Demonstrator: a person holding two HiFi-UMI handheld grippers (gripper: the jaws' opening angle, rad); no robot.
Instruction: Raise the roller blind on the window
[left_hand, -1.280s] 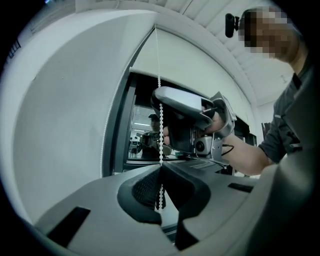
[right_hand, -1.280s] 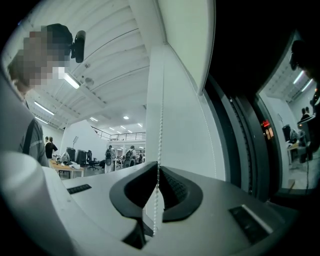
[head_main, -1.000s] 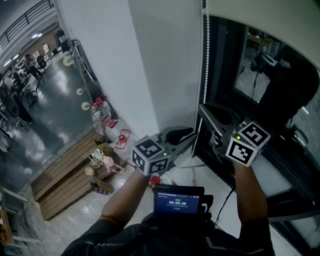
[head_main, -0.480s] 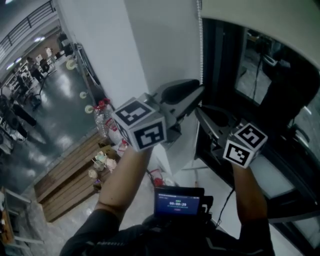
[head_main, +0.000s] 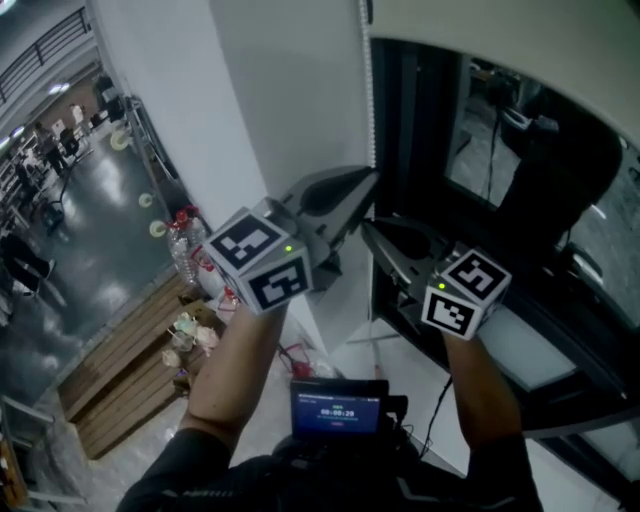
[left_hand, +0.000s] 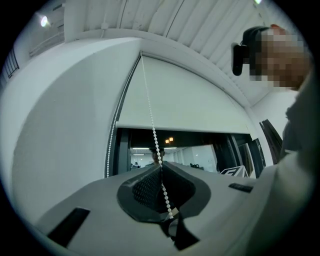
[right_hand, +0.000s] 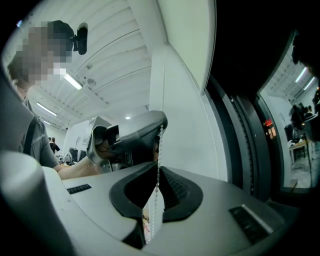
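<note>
Regrip on the bead chain (head_main: 368, 100).
Left gripper (head_main: 371, 179), risen to 11 o'clock of the right gripper (head_main: 366, 222), has just pinched the chain; the right pinches it too, so another pull probably follows.

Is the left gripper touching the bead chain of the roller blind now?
Touching. The left gripper view shows it: the jaws of the left gripper have just been closing and now pinch the bead chain, which passes between them.
</note>
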